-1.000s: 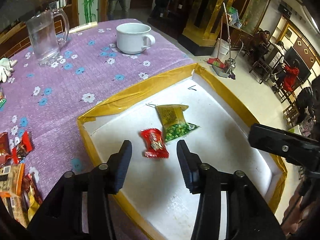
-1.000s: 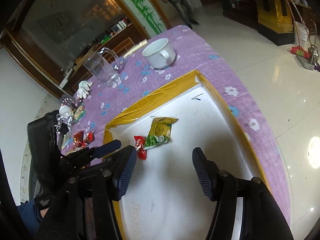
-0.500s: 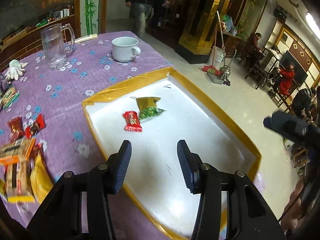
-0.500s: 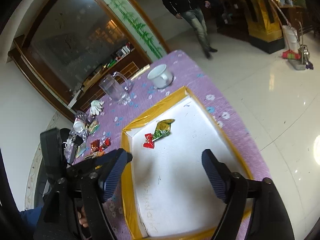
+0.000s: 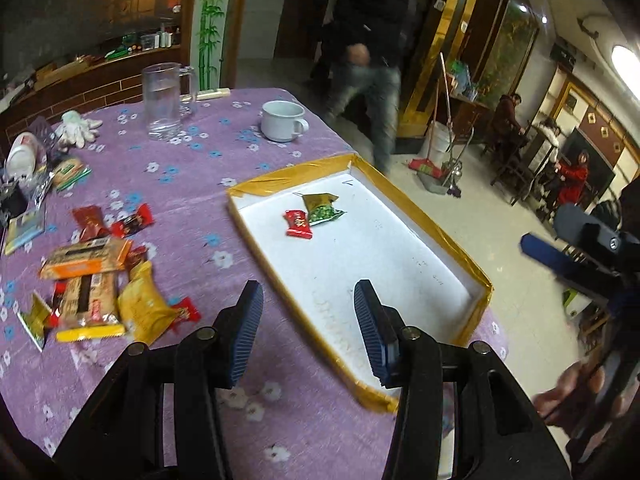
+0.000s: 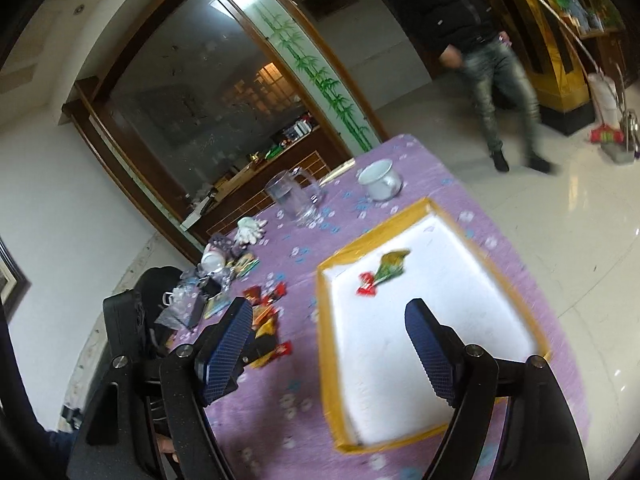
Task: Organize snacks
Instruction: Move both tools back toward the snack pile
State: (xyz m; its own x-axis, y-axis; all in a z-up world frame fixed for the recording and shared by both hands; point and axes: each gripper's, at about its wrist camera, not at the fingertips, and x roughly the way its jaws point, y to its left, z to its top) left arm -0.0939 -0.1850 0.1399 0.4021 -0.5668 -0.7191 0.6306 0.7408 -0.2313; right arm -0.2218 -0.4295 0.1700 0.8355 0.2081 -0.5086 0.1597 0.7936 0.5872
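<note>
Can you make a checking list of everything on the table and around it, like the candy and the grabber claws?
Surface: round table under a purple flowered tablecloth.
Job's things: white shallow tray with yellow taped rim holds a red candy wrapper touching a green-and-gold snack packet; a loose pile of snack packets lies on the cloth beside the tray.
Clutter: clear glass pitcher, white ceramic mug, white glove.
Grippers: left gripper open, empty; right gripper open, empty.
Cables: nothing seen.
Surroundings: a person walking on the glossy tiled floor.
</note>
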